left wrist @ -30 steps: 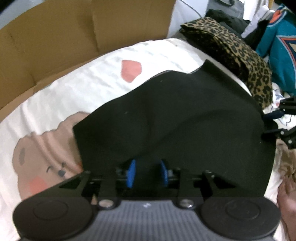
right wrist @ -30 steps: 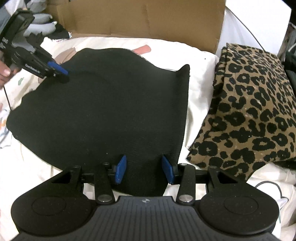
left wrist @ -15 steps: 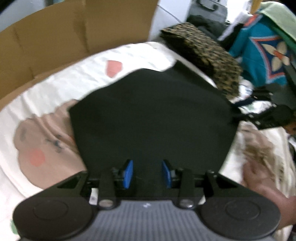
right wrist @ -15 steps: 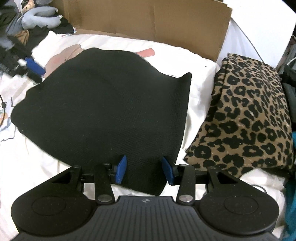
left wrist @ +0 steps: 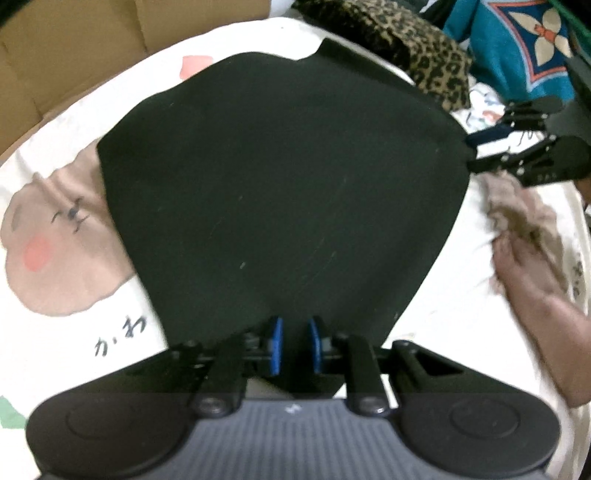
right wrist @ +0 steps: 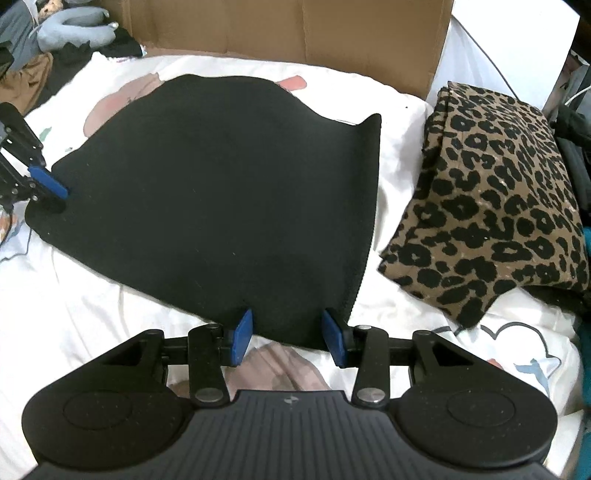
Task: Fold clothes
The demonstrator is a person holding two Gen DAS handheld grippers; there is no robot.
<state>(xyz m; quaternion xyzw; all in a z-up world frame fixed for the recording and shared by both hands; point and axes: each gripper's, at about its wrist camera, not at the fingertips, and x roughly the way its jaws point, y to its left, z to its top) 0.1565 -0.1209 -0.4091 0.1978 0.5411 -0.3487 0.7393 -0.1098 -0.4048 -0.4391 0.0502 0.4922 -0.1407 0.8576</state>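
A black garment (left wrist: pixel 280 177) lies spread flat on a white printed bedsheet (left wrist: pixel 74 317); it also shows in the right wrist view (right wrist: pixel 221 192). My left gripper (left wrist: pixel 293 345) has its blue pads close together on the garment's near corner. It appears at the left edge of the right wrist view (right wrist: pixel 48 188), at the cloth's left corner. My right gripper (right wrist: pixel 288 339) is open, its pads either side of the garment's near edge, not pinching it. It appears in the left wrist view (left wrist: pixel 491 151) at the cloth's right corner.
A folded leopard-print garment (right wrist: pixel 495 206) lies to the right of the black one. Cardboard (right wrist: pixel 280 29) stands behind the bed. A teal patterned cloth (left wrist: pixel 517 44) and other clothes lie at the far right. A bare foot (left wrist: pixel 535 295) rests on the sheet.
The black garment has been pulled flatter and tauter. My left gripper's pads have closed in on its corner. My right gripper has opened wider and now sits at the cloth's edge.
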